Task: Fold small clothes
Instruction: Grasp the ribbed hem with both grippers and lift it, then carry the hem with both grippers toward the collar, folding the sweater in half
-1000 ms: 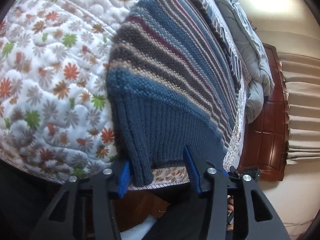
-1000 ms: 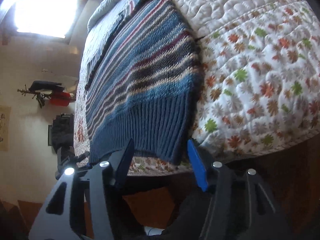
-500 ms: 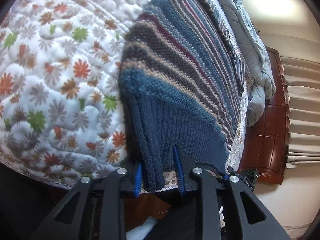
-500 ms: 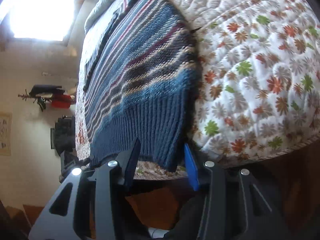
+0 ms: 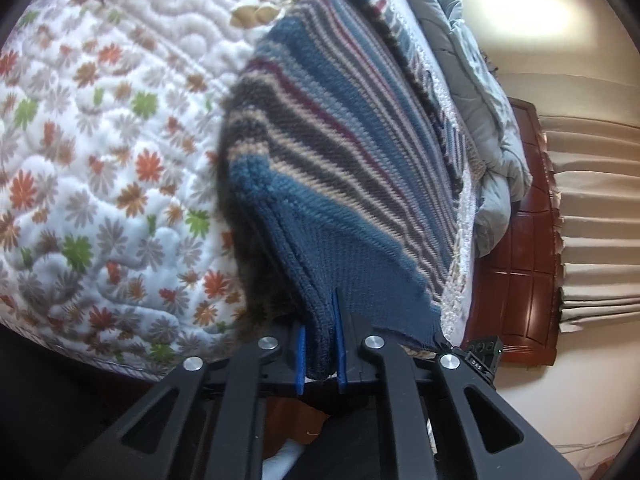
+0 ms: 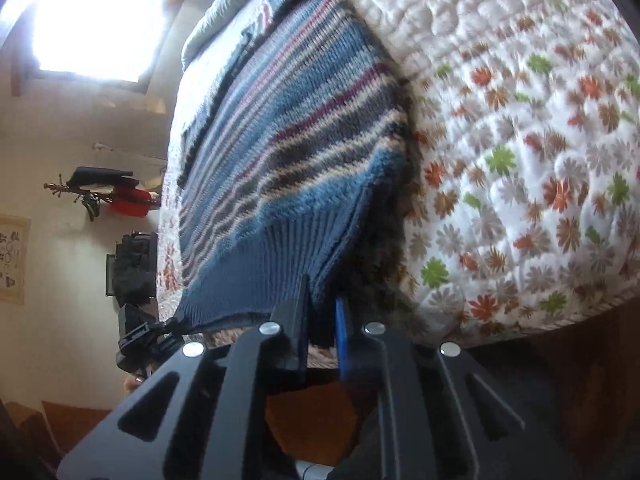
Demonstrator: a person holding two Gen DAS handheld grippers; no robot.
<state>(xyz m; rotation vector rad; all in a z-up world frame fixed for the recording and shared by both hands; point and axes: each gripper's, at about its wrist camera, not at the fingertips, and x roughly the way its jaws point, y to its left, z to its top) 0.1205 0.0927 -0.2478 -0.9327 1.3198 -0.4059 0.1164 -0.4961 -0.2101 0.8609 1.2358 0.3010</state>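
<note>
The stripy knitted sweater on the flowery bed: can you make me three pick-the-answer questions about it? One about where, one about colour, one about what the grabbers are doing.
1. Where does the blue striped knitted sweater lie?
A. on the white quilted bedspread with flowers
B. on the floor
C. on a chair

2. What colour is the sweater's ribbed hem?
A. red
B. plain blue
C. green

3. What are the left gripper and the right gripper doing?
A. both open, away from the sweater
B. each pinching a corner of the hem
C. only one holds it

Answers: 1 A, the sweater is spread over the flowered bedspread. 2 B, the ribbing is solid blue below the stripes. 3 B, blue knit sits squeezed between each pair of pads; the right jaws are closing on it.
</note>
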